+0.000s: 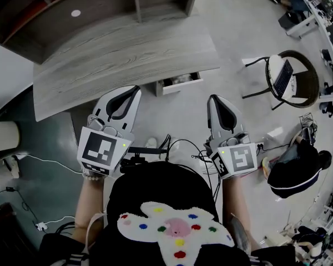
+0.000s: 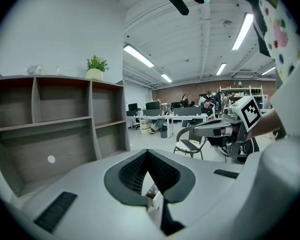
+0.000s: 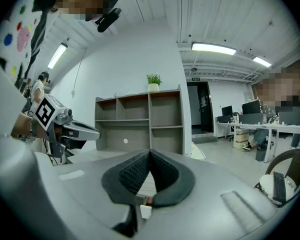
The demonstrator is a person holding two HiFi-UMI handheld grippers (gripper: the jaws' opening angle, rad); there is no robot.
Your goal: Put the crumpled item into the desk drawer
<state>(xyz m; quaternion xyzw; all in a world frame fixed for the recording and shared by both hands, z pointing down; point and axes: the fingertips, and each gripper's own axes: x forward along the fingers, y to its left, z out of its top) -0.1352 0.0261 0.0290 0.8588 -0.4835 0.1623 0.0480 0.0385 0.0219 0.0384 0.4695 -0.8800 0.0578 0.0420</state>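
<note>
Both hand-held grippers were fully closed and empty. In the left gripper view, the left gripper (image 2: pixel 147 152) had its ribbed pads (image 2: pixel 132 171) meeting at the tips with nothing between them. The right gripper view showed the right gripper (image 3: pixel 150 152) in the same condition. In the head view, the left gripper (image 1: pixel 132 90) and the right gripper (image 1: pixel 213 98) were held side by side, well apart, in front of the person. Both pointed toward 12 o'clock at the desk (image 1: pixel 116 49). The drawer (image 1: pixel 180 86) stood pulled out from under the desk edge, at 12 o'clock from the gap between the two grippers. A pale lump, judged to be the crumpled item (image 1: pixel 182 79), lay inside the drawer. It was too small and blurred for its material to be identified. On that reading the placement appeared complete, and only the closing of the drawer was left to consider. The item was judged to be light, soft and compressible, like balled paper or cloth, with little risk of breakage and some tendency to spring back or shed from a shallow pinch. If regrasped, it would best be taken across its thickest part or on a raised fold, with the jaws closing well past first contact. A shelf unit (image 2: pixel 65 114) stood at the far side of the desk, toward 10 o'clock in the left gripper view.
</note>
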